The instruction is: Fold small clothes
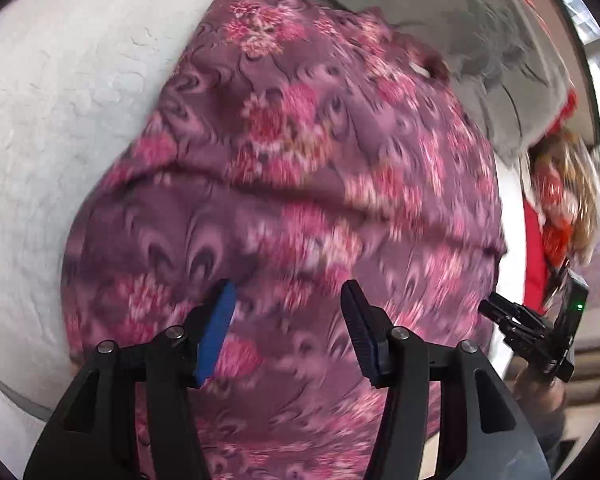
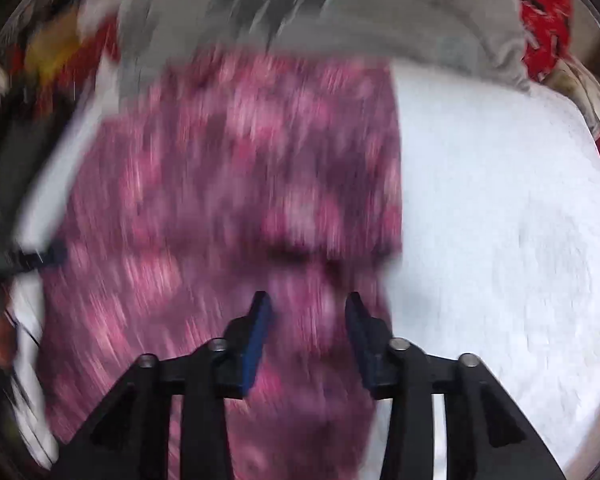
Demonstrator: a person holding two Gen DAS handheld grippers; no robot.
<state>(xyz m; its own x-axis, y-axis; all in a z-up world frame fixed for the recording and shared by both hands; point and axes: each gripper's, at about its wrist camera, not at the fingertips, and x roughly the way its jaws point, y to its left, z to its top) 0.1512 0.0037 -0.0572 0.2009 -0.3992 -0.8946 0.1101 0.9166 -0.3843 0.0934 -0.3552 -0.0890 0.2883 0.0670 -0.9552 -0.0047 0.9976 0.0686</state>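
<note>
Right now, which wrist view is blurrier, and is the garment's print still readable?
Right wrist view: heavy motion smear, the purple floral garment reduced to streaks. Left wrist view: milder blur, print readable, sharper toward the top; fisheye bends the white surface.

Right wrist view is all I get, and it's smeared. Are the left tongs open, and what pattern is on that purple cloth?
Observer: The left tongs are open, nothing between them, above the purple cloth.
Operator: Pattern?
Observer: Pink flowers and peacock-feather eyes; a crease runs across its middle.
Operator: What's the white surface like on the left side?
Observer: The white surface is textured and bare beside the cloth there.
</note>
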